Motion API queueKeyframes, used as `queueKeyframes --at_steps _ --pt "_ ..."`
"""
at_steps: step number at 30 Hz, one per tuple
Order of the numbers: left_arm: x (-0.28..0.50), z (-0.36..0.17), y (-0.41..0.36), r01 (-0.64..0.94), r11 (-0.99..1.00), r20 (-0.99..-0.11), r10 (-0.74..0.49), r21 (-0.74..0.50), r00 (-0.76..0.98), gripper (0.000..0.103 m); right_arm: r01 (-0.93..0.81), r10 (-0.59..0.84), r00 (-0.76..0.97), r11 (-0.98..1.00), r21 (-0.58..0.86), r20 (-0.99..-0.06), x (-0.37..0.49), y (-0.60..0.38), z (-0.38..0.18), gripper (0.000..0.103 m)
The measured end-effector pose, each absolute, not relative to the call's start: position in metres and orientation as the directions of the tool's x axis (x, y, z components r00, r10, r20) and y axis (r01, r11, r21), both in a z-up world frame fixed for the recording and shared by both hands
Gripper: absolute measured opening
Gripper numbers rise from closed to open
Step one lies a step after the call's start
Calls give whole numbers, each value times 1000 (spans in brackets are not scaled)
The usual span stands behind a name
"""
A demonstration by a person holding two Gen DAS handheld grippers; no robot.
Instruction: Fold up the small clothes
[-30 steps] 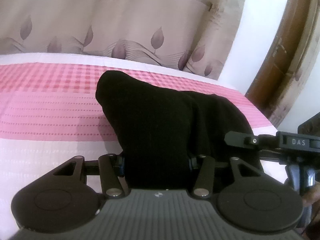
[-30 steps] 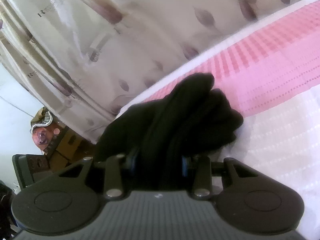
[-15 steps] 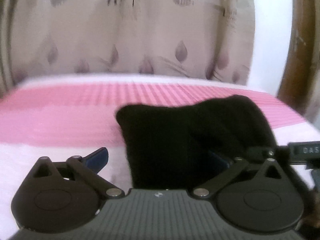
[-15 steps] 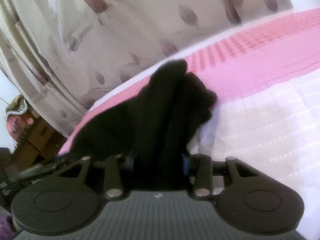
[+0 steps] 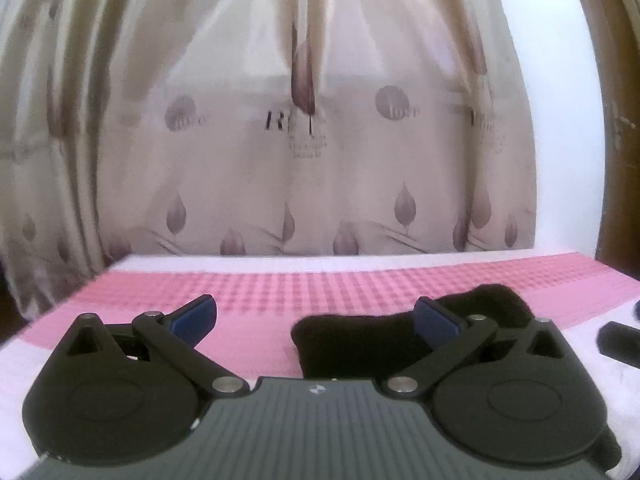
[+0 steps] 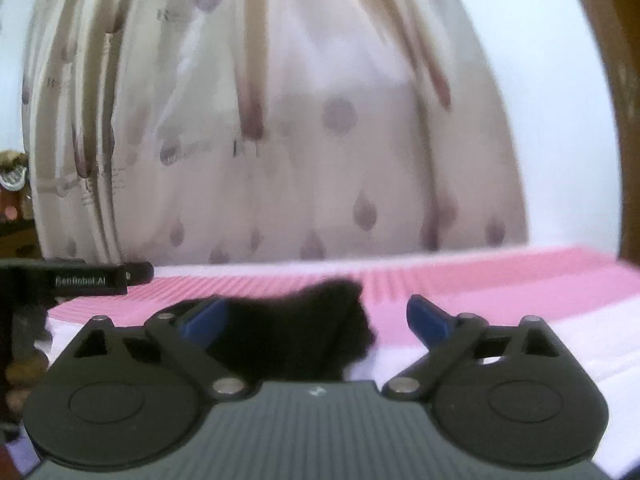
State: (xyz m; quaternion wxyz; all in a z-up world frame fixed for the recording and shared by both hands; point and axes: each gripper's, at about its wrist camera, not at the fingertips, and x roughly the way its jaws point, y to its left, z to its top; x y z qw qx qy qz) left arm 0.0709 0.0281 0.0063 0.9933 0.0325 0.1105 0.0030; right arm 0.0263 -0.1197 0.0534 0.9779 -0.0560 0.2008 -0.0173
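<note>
Black cloth (image 5: 360, 344), a small garment bunched into a thick dark bundle, lies on the bed (image 5: 256, 292), on the pink checked band of the cover and close to where that band meets the white part. In the left wrist view it sits low and right of centre, partly behind the blue pad of the right-hand finger; in the right wrist view (image 6: 296, 336) it sits left of centre, with one corner standing up in a soft peak. It looks compact and doubled over, so I judge the fold on this piece largely made and the bundle set down to rest.

Left claw (image 5: 316, 316) is spread wide, its blue pads well apart, and nothing is pinched between them; the cloth lies beyond and to one side. Right claw (image 6: 316, 316) is opening, pads apart, with the cloth between them nearer the left pad but not pressed by either. Both letting go fits a bundle meant to stay where it lies.

Bedcover is soft, striped in pink and white, and would let the cloth sag. Behind the bed hangs a cream curtain (image 5: 320, 140) printed with mauve leaves and lettering; a white wall (image 5: 560, 120) and a brown wooden frame (image 5: 624, 120) stand to the right.
</note>
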Motion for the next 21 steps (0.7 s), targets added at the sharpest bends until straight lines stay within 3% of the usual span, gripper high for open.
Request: queueKeyframes --at_steps 3,7,12,15,21 --pt "58 19 20 12 997 -184 1 72 983 103 38 -85 936 989 -142 -342 16 -115 60 99" --pt "38 27 13 -70 996 -66 74 57 995 103 62 -113 944 984 -167 -311 7 -116 65 101" --pt "32 38 17 -53 998 -77 52 -13 996 103 73 -121 936 985 -154 -330 3 -117 66 101" --pt "29 40 16 -43 999 -56 42 -6 998 103 65 -114 931 986 -151 -348 1 -118 65 101" --pt "29 40 11 6 1000 -98 -5 5 995 103 68 -119 929 985 -156 -349 -3 -116 64 102"
